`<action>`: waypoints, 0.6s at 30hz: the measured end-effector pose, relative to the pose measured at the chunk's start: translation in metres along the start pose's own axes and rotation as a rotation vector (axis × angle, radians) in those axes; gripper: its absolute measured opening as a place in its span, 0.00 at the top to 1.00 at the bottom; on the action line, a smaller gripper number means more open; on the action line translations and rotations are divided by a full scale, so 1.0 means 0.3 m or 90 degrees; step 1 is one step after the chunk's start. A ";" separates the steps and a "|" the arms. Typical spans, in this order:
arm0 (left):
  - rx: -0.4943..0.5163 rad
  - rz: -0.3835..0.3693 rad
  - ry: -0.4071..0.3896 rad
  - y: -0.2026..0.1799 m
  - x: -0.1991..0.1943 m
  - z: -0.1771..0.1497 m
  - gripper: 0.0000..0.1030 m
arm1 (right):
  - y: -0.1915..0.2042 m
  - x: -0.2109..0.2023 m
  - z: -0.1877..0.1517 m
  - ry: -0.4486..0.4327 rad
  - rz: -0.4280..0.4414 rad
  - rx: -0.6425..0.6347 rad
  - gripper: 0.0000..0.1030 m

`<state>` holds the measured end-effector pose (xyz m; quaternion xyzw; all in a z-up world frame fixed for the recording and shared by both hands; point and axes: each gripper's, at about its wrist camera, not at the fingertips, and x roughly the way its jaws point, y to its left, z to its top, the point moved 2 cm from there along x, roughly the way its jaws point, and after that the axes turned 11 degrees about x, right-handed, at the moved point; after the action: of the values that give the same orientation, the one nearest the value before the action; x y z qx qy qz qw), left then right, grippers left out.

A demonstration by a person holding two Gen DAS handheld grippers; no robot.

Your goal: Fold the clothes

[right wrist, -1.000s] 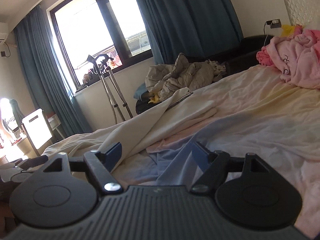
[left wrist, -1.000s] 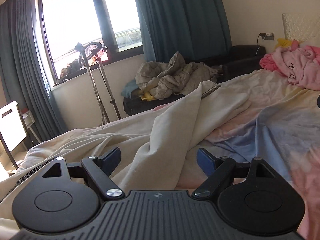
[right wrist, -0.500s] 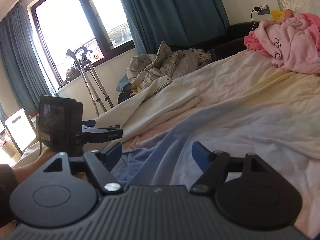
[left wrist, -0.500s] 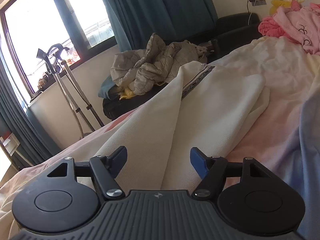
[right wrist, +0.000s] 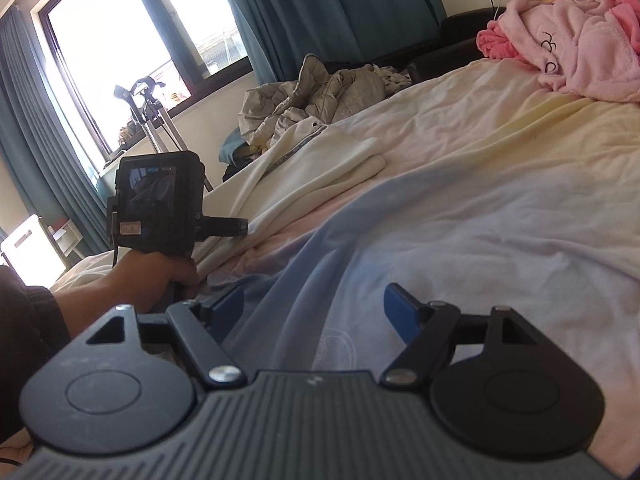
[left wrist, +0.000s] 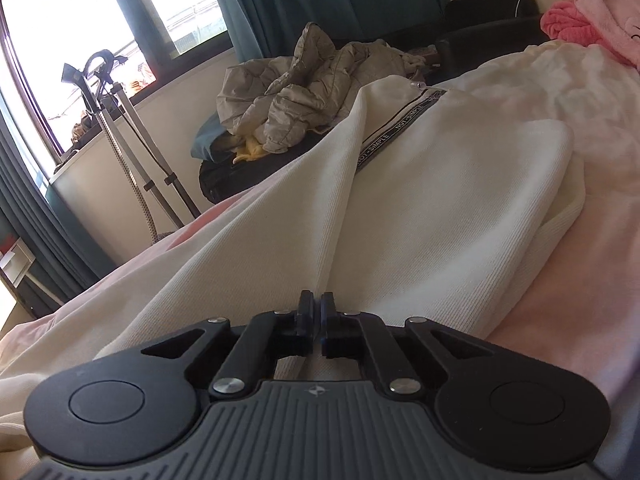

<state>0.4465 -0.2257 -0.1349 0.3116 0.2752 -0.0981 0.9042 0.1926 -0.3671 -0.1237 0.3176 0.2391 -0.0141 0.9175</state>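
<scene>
A cream ribbed garment (left wrist: 440, 208) with a black lettered band lies spread on the bed. My left gripper (left wrist: 316, 308) is low over its near part, shut on a raised fold of the cloth. In the right wrist view the same left gripper (right wrist: 245, 226) is held by a hand (right wrist: 148, 276), its tip at the edge of the cream garment (right wrist: 320, 172). A light blue garment (right wrist: 440, 220) lies in front. My right gripper (right wrist: 314, 304) stands open just above it, a ridge of the blue cloth running between its fingers without touching the pads.
The bed sheet (right wrist: 500, 128) is pink and pale yellow. A pink robe (right wrist: 580, 48) is heaped at the far right. A grey padded jacket (left wrist: 304, 92) lies on a dark sofa past the bed's far edge. Crutches (left wrist: 120, 128) lean by the window.
My left gripper moved forward and down over the cream garment and went from wide open to shut on a fold. My right gripper sank closer to the blue cloth and stayed open.
</scene>
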 end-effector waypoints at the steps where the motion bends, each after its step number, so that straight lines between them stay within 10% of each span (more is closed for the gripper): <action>1: -0.005 -0.011 -0.008 0.004 -0.032 0.005 0.97 | 0.002 0.001 -0.003 0.000 0.001 -0.002 0.24; 11: -0.032 -0.129 -0.102 0.068 -0.551 0.065 0.97 | 0.020 -0.040 -0.004 -0.023 0.008 -0.019 0.25; 18: -0.014 -0.203 -0.131 0.015 -0.880 -0.116 0.97 | 0.002 -0.162 0.056 -0.078 0.014 0.010 0.25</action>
<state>0.2139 -0.1991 -0.0079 0.2426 0.2286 -0.2686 0.9037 0.1569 -0.3825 -0.0901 0.3258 0.1786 -0.0256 0.9281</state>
